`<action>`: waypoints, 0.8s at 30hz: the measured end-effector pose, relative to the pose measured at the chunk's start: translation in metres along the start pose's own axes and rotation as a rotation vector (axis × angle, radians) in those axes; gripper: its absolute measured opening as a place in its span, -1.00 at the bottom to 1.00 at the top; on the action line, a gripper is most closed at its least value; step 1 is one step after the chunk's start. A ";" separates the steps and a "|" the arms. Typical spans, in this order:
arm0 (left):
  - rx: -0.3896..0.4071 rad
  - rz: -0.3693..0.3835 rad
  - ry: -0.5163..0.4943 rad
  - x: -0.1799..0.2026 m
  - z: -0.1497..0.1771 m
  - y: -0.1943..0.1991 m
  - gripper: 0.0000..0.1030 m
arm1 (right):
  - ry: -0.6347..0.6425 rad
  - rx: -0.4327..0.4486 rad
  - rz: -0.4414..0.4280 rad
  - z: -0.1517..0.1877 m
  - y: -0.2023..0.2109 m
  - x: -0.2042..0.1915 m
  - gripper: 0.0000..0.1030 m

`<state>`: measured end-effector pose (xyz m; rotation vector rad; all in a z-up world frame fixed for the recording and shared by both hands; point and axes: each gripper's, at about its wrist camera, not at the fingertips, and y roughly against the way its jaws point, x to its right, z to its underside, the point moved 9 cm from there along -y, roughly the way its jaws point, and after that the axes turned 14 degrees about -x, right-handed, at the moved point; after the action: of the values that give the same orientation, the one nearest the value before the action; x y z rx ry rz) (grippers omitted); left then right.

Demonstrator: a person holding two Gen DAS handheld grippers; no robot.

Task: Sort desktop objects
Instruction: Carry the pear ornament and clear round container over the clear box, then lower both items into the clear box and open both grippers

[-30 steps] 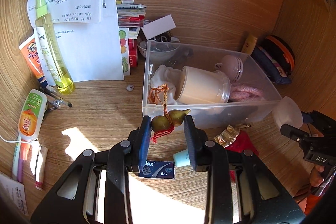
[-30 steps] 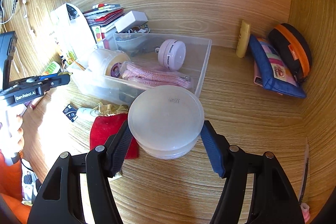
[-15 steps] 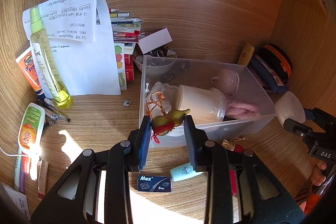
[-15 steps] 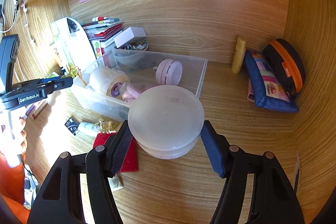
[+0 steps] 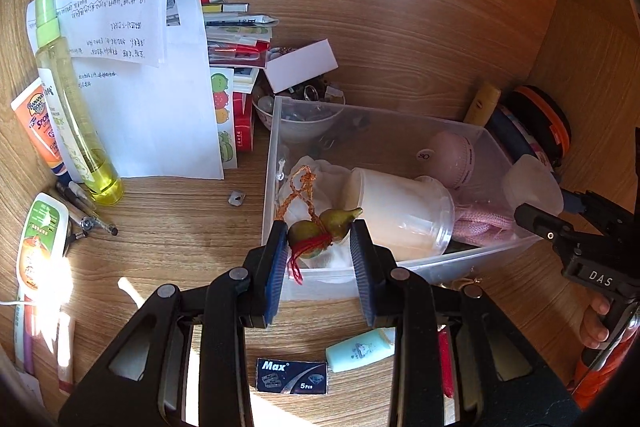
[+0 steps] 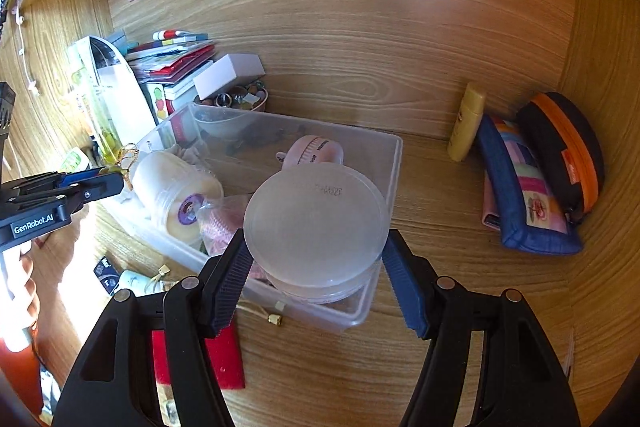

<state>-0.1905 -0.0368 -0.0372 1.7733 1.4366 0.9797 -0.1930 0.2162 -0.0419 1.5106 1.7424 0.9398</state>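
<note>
Far left edge: a white-and-green tube [image 5: 38, 243] lies flat on the wooden desk [image 5: 168, 227], with an orange sunscreen tube [image 5: 38, 123] standing behind it.
Yellow bottle: a tall bottle of yellow liquid [image 5: 74, 115] with a green cap leans against the curled sheet of paper [image 5: 148, 87].
Book stack: a pile of books and booklets [image 5: 236, 39] sits behind the paper against the back wall, and a white box [image 5: 301, 65] rests just beside it over a small bowl [image 5: 298, 119].
Desk front: a dark Max packet [image 5: 291, 375] and a pale blue tube [image 5: 360, 350] lie close to the camera, below the left gripper's fingers.
Left gripper [image 5: 322, 259]: its blue pads clamp a small green gourd charm [image 5: 324, 227] with red thread, held over the near left corner of the clear bin [image 5: 269, 163].
Clear bin contents: a white cloth [image 5: 320, 179], a cream jar on its side [image 5: 400, 211], a pink round case [image 5: 452, 155] and a pink knit cord [image 5: 484, 223].
Right gripper [image 6: 316, 279]: spread fairly wide, its pads grip a frosted round container [image 6: 316, 223] by the sides, held above the bin's near right corner.
Red cloth [image 6: 224, 359]: lies on the desk below the right gripper's left finger.
Right wall: a yellow tube [image 6: 466, 123] stands against the back, beside a blue patterned pouch [image 6: 524, 195] and a black-and-orange case [image 6: 568, 147].
</note>
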 end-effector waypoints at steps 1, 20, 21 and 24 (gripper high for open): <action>0.001 -0.002 0.000 0.000 -0.001 -0.001 -0.39 | -0.002 0.000 0.001 -0.002 -0.002 0.000 0.21; 0.006 0.019 -0.022 0.003 -0.001 -0.004 -0.28 | 0.027 -0.021 0.061 -0.014 -0.018 -0.004 0.17; 0.008 0.017 -0.024 0.004 -0.001 -0.004 -0.26 | 0.028 -0.020 0.065 -0.013 -0.017 -0.004 0.17; 0.011 0.017 -0.027 0.005 0.001 -0.001 -0.21 | 0.036 -0.011 0.082 -0.012 -0.012 -0.005 0.18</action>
<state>-0.1894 -0.0319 -0.0382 1.8027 1.4148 0.9543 -0.2088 0.2089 -0.0454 1.5775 1.7091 1.0220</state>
